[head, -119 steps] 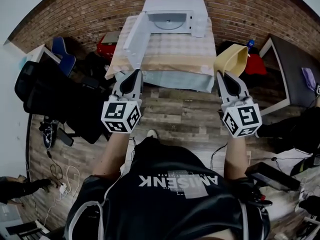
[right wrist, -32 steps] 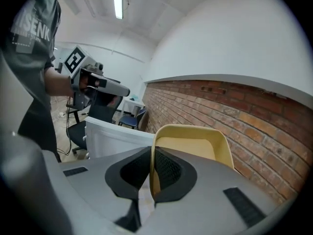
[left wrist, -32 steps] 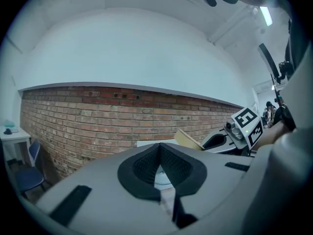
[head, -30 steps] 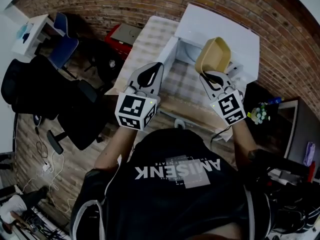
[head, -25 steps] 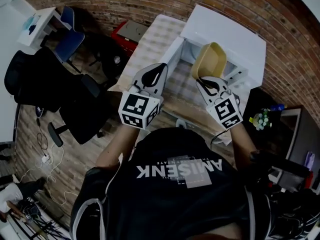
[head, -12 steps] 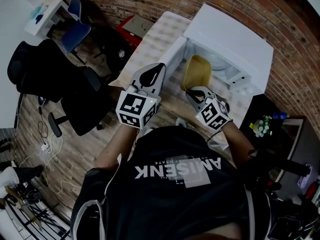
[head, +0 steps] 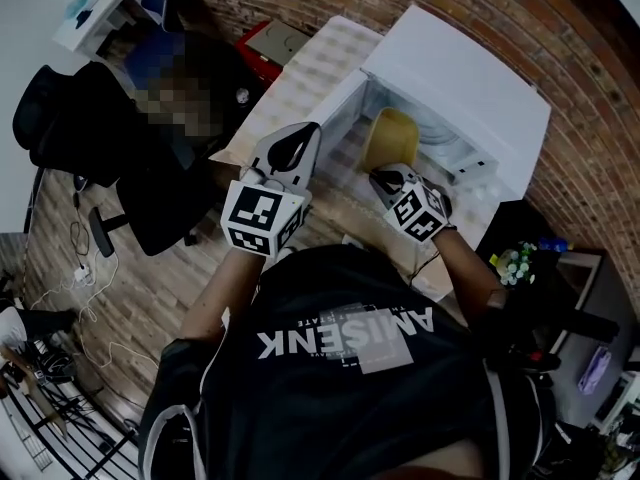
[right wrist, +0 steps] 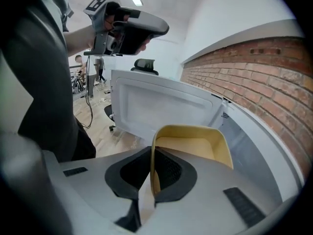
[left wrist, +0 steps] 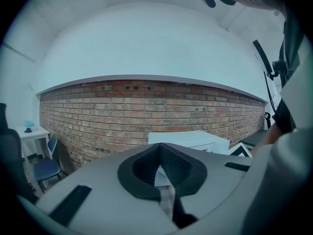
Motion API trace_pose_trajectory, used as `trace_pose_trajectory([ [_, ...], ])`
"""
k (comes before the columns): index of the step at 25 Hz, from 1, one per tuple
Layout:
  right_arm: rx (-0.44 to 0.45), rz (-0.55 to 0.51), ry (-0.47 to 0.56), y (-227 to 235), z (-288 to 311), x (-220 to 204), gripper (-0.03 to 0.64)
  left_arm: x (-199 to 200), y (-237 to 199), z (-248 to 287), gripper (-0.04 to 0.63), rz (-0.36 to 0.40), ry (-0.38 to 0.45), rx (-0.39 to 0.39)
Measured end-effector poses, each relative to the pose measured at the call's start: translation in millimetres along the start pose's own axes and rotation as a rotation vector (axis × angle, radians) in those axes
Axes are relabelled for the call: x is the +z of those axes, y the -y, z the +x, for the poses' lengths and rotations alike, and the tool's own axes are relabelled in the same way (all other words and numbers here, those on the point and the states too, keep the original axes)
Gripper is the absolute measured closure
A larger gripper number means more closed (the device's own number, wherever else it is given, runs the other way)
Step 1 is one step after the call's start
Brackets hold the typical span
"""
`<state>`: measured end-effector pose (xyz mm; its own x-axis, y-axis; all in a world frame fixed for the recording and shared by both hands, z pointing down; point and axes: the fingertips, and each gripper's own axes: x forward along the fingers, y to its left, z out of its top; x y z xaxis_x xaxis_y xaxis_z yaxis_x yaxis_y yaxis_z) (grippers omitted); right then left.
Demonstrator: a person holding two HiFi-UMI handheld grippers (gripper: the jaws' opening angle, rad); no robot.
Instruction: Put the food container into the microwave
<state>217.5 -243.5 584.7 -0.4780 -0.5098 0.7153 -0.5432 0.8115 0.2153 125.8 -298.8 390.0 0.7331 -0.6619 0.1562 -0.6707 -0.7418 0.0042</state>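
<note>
A tan food container [head: 389,138] [right wrist: 195,143] hangs at the mouth of the white microwave [head: 470,78] [right wrist: 254,141], tilted on its side. My right gripper [head: 392,175] [right wrist: 152,180] is shut on the container's near rim. The microwave door [head: 335,118] [right wrist: 161,109] stands open to the left. My left gripper [head: 296,146] [left wrist: 160,166] is shut with nothing in it, held up left of the door, clear of the container; it looks over the microwave top [left wrist: 188,139] toward a brick wall.
The microwave sits on a table with a checked cloth [head: 310,68]. A brick wall [head: 480,18] runs behind it. A black office chair [head: 70,128] stands on the wooden floor at left. A dark side table [head: 545,268] is at right.
The person has walked up to the table. My right gripper has carried the container forward and down, from above the microwave to its open mouth. The left gripper stayed shut beside the door.
</note>
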Motion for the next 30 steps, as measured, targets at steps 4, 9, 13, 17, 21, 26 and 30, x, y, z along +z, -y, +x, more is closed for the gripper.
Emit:
trace_pose_trajectory([
  [4, -0.011, 0.025, -0.027, 22.5, 6.8, -15.0, 0.569, 1.6, 3.3, 6.0, 0.583, -0.023, 0.003, 0.019],
  [9, -0.025, 0.031, -0.05, 46.8, 19.2, -28.3, 0.569, -6.8, 3.3, 4.2, 0.584, -0.04, -0.01, 0.063],
  [13, -0.061, 0.024, -0.086, 65.2, 26.7, -40.0, 0.569, -3.8, 8.6, 3.4, 0.583, -0.038, 0.024, 0.062],
  [17, -0.098, 0.036, -0.094, 83.5, 33.6, -46.9, 0.569, -1.6, 18.1, 4.8, 0.584, -0.015, 0.045, 0.05],
  [21, -0.133, 0.04, -0.12, 98.4, 40.6, -54.0, 0.569, -8.4, 21.3, 4.7, 0.584, -0.035, 0.035, 0.045],
  [26, -0.171, 0.069, -0.144, 118.6, 46.9, -62.5, 0.569, -13.7, 21.9, 1.3, 0.584, -0.066, 0.035, 0.06],
  [30, -0.207, 0.104, -0.162, 136.2, 51.6, -73.0, 0.569, -15.0, 21.5, -2.2, 0.584, -0.07, 0.037, 0.072],
])
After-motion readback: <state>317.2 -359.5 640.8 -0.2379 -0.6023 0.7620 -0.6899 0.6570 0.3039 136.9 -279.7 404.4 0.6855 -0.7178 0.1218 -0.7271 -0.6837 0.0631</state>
